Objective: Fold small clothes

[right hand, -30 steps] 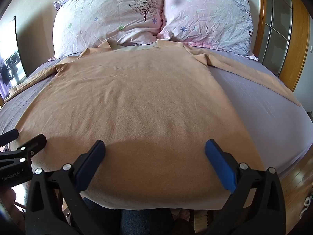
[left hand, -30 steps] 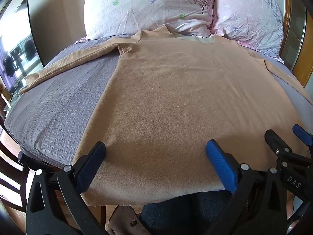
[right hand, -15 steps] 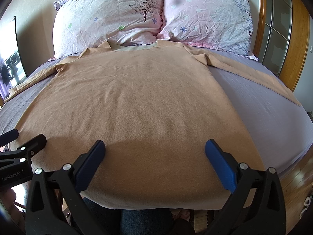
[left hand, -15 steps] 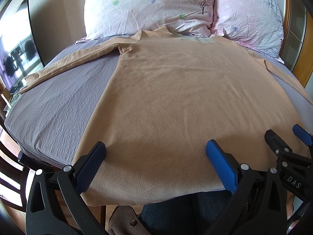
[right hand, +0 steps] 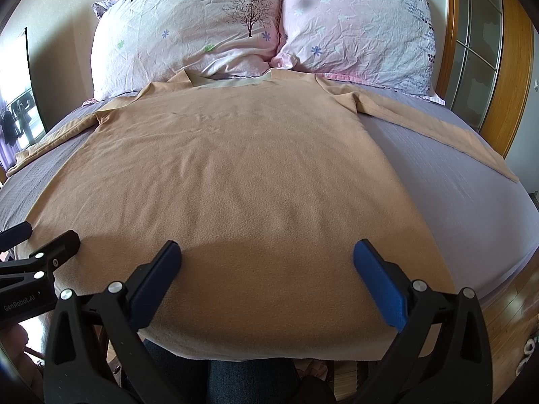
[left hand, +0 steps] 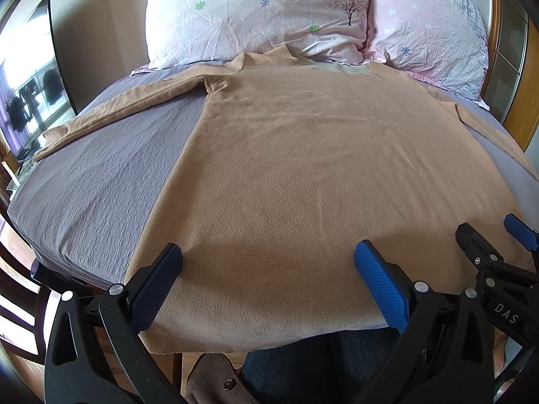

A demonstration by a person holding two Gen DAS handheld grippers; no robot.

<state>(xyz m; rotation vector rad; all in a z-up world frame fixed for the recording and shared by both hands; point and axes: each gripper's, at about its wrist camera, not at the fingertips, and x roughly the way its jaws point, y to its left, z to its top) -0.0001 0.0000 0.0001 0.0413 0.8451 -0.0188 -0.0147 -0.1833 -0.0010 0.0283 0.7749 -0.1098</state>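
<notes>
A tan long-sleeved fleece top lies flat on the grey bed, collar toward the pillows, both sleeves spread out to the sides; it also shows in the right wrist view. Its hem hangs over the near bed edge. My left gripper is open and empty, hovering over the hem's left half. My right gripper is open and empty over the hem's right half. The right gripper also shows at the right edge of the left wrist view, and the left gripper at the left edge of the right wrist view.
Two floral pillows lean at the head of the bed. The grey bedspread lies bare on both sides of the top. A wooden headboard and glass-paned door stand at the right, a TV screen at the left. A person's jeans are below the hem.
</notes>
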